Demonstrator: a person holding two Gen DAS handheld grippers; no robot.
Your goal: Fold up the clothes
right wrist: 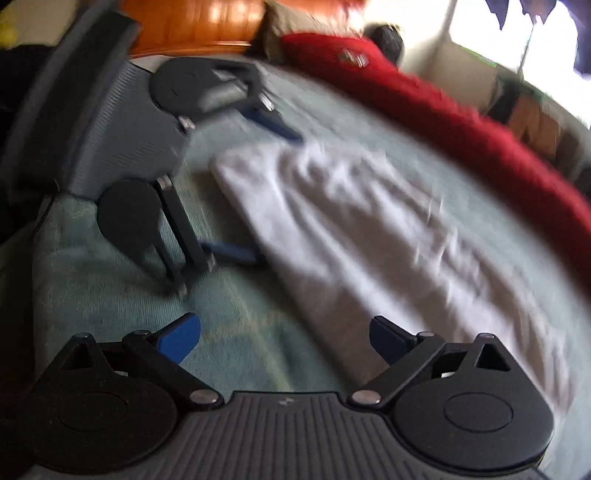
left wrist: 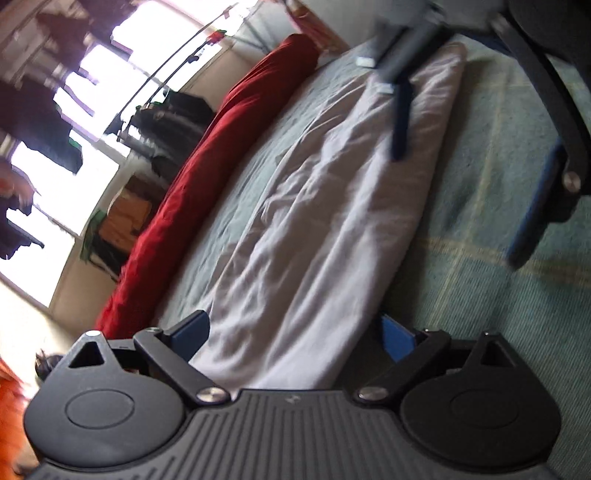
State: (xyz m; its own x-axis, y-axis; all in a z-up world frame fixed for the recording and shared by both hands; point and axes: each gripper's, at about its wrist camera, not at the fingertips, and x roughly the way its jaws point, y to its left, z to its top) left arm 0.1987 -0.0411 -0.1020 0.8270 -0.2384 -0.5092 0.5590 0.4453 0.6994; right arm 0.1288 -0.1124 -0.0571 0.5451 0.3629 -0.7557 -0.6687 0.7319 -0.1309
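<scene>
A pale white garment (left wrist: 314, 229) lies as a long, creased strip on the green bedcover (left wrist: 480, 258). My left gripper (left wrist: 295, 336) is open, and the garment's near end sits between its blue fingers (left wrist: 192, 332). In the right wrist view the garment (right wrist: 369, 229) runs diagonally, with the left gripper (right wrist: 277, 199) straddling its far end. My right gripper (right wrist: 284, 341) is open over the bedcover (right wrist: 110, 288), its right finger at the garment's long edge. From the left wrist view the right gripper (left wrist: 458, 206) hangs open beside the garment's far end.
A red blanket roll (left wrist: 207, 177) runs along the bed's far side, also seen as the red blanket roll (right wrist: 461, 122). Bright windows and hanging clothes (left wrist: 173, 122) stand behind it. A wooden headboard (right wrist: 192, 22) is at the top left.
</scene>
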